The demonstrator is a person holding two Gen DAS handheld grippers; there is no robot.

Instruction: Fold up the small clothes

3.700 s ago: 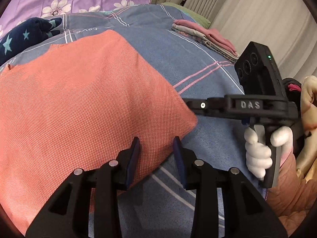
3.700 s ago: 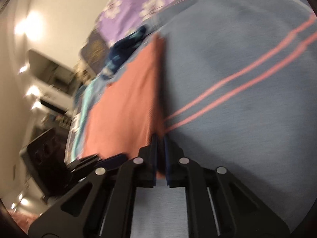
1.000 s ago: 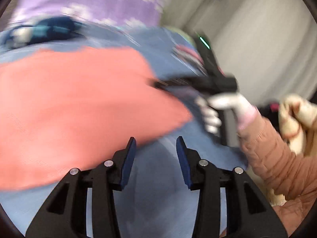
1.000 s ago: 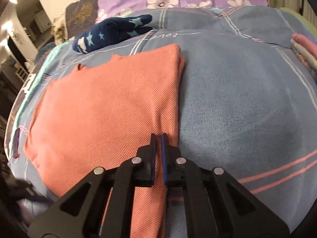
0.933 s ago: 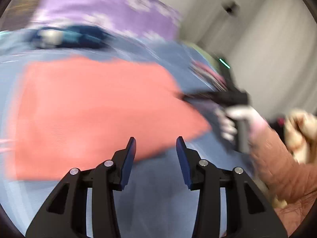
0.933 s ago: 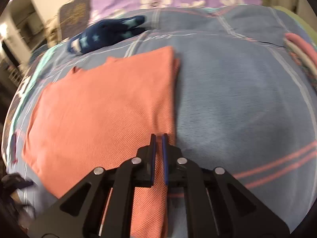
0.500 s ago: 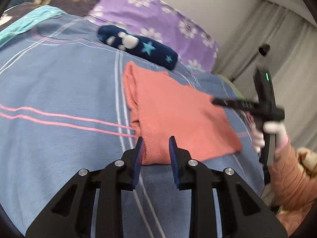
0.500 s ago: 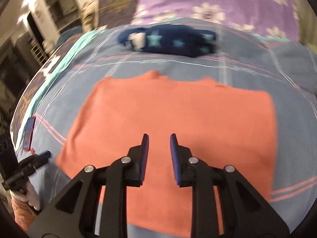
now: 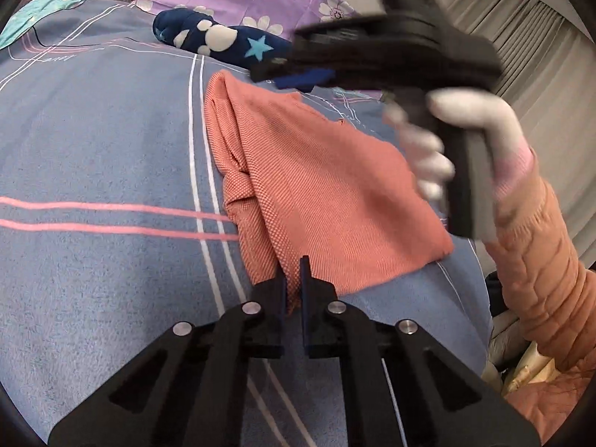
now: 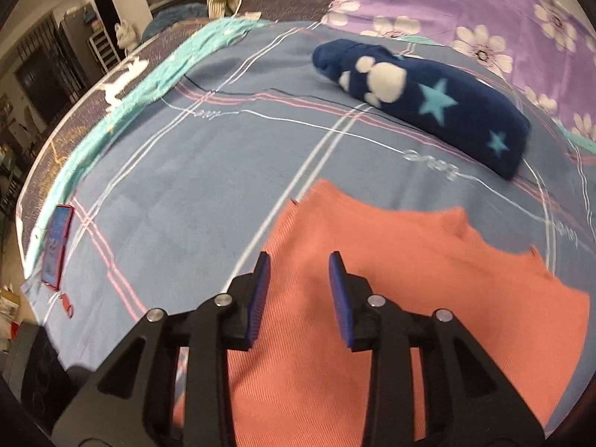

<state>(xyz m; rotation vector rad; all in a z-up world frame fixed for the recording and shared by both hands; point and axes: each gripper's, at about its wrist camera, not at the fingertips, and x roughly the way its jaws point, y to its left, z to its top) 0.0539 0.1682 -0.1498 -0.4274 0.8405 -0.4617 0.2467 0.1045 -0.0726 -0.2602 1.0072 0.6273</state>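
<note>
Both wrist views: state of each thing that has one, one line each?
left gripper: shut on the near corner of the orange garment.
right gripper: jaws opening, nothing between them, above the garment.
orange garment: partly folded, lying on the bed, left edge bunched.
navy star blanket: rolled, lying beyond the garment, apart from it.
red phone: flat, near the bed's edge.
</note>
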